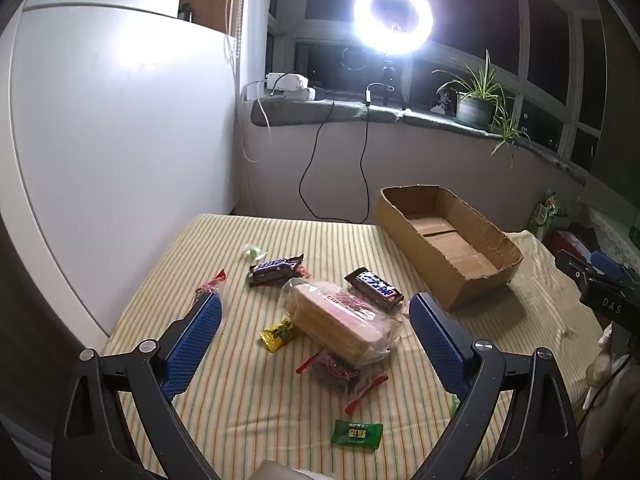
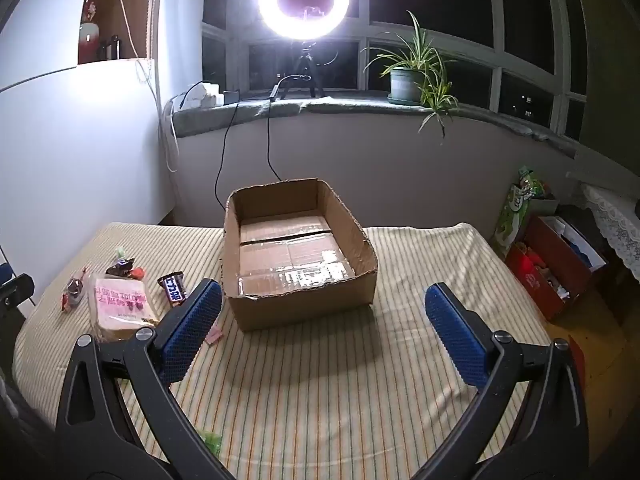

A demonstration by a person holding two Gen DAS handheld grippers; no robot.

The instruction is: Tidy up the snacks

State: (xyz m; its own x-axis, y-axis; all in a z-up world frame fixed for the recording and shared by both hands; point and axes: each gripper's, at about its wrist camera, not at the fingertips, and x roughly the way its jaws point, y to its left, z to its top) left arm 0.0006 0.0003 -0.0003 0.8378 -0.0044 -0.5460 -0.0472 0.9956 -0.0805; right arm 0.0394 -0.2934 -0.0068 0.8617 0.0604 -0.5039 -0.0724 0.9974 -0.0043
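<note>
- Step in hand, by my reading: the very start of sorting. The cardboard box (image 2: 300,248) lies empty on the striped cloth (image 2: 320,380); no snack is in it.
- Left gripper (image 1: 316,312): jaws spread wide, nothing between the pads, hovering over the snack pile and angled down at it.
- Right gripper (image 2: 324,300): jaws likewise wide and empty, pointing at the box's near wall.
- Snacks lie left of the box: the bagged wafer pack (image 1: 340,320) in the middle, a chocolate bar (image 1: 374,288) just beyond it towards the box, a second bar (image 1: 276,270) farther left, a yellow candy (image 1: 278,334) and a green candy (image 1: 356,434) nearer.
- Next move probably calls for lowering the left jaws astride the wafer pack, which already sits between them, then closing.
- Room: open cloth right of the box and near it; the box top is open.
- Edges: the cloth's left edge runs close to the white wall (image 1: 120,120); the red-twist candy (image 1: 210,284) lies nearest it.
</note>
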